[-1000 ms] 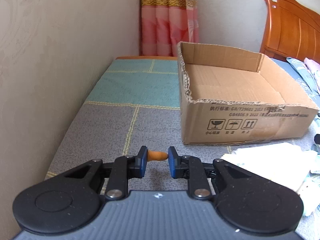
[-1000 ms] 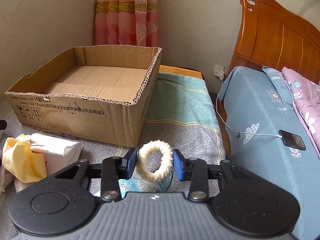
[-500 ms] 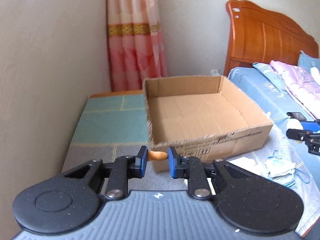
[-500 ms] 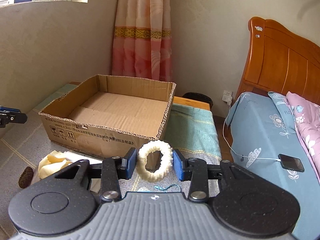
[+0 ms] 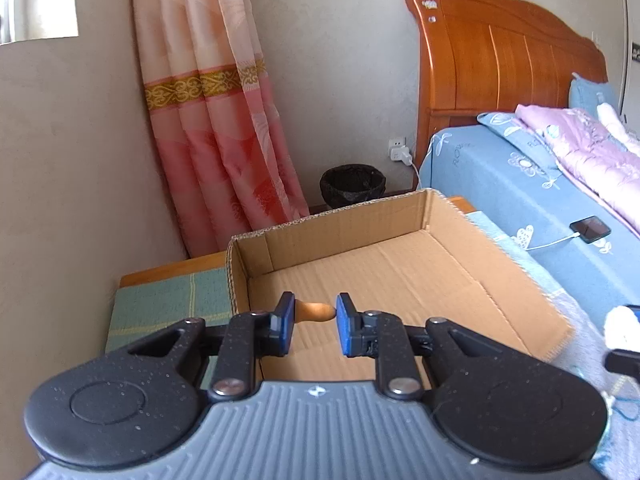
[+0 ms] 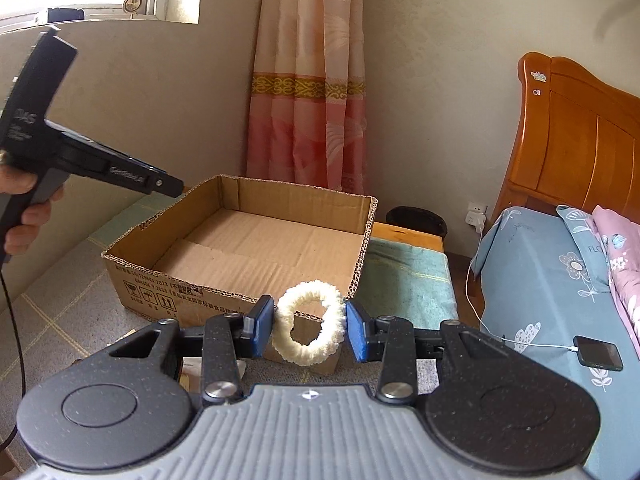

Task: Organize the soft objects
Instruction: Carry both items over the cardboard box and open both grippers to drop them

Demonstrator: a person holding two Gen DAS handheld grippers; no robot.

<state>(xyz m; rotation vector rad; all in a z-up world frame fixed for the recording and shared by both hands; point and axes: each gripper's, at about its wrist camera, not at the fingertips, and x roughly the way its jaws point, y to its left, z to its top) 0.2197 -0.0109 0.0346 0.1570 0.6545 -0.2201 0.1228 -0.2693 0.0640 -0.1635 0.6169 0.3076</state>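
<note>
Grippers loaded for the drop-off step: left gripper [image 5: 315,320] clamps a small orange piece [image 5: 316,312] above the box [image 5: 532,304], and right gripper [image 6: 309,328] squeezes a white scrunchie [image 6: 309,330] just short of it. Next, each probably needs to open over the bare box floor.

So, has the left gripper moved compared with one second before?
Yes. The left gripper, shut on the small orange piece, went up and forward: it was before the cardboard box, now it is over it.

Orange piece [image 5: 315,312] clamped over cardboard box [image 5: 400,264]
</note>
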